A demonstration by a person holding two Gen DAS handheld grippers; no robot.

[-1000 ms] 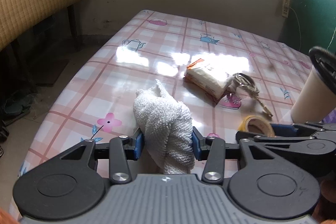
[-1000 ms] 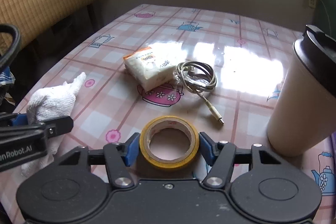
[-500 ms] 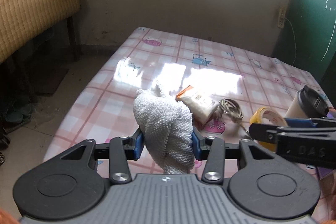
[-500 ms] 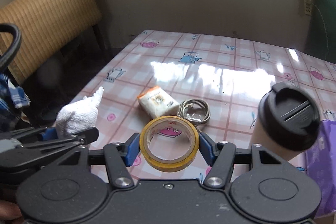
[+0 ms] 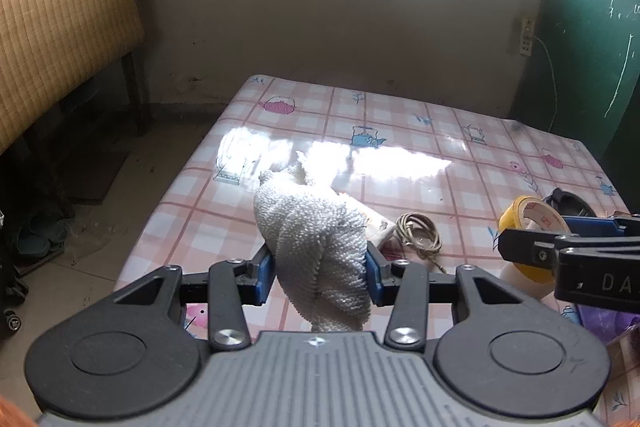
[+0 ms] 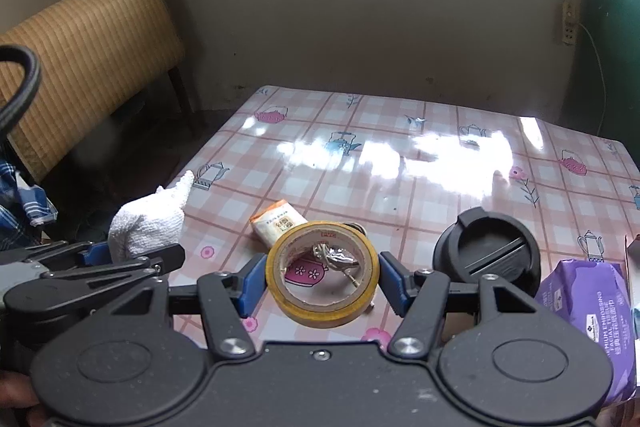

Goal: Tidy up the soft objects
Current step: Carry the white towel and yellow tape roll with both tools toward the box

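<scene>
My left gripper [image 5: 320,273] is shut on a bunched white towel [image 5: 316,239] and holds it high above the pink checked table [image 5: 400,131]. The towel also shows at the left of the right wrist view [image 6: 148,223]. My right gripper [image 6: 322,285] is shut on a yellow tape roll [image 6: 322,311], lifted above the table; the roll shows at the right of the left wrist view [image 5: 528,219]. A small tissue packet [image 6: 276,225] lies on the table below, partly hidden by the towel in the left wrist view.
A coiled cable [image 5: 420,237] lies beside the packet. A cup with a black lid [image 6: 486,255] stands at the right, next to a purple tissue pack [image 6: 588,311]. A woven chair back [image 6: 88,63] stands left of the table.
Both grippers have risen well above the table with the towel and the tape roll still held. The table objects now look smaller and farther below.
</scene>
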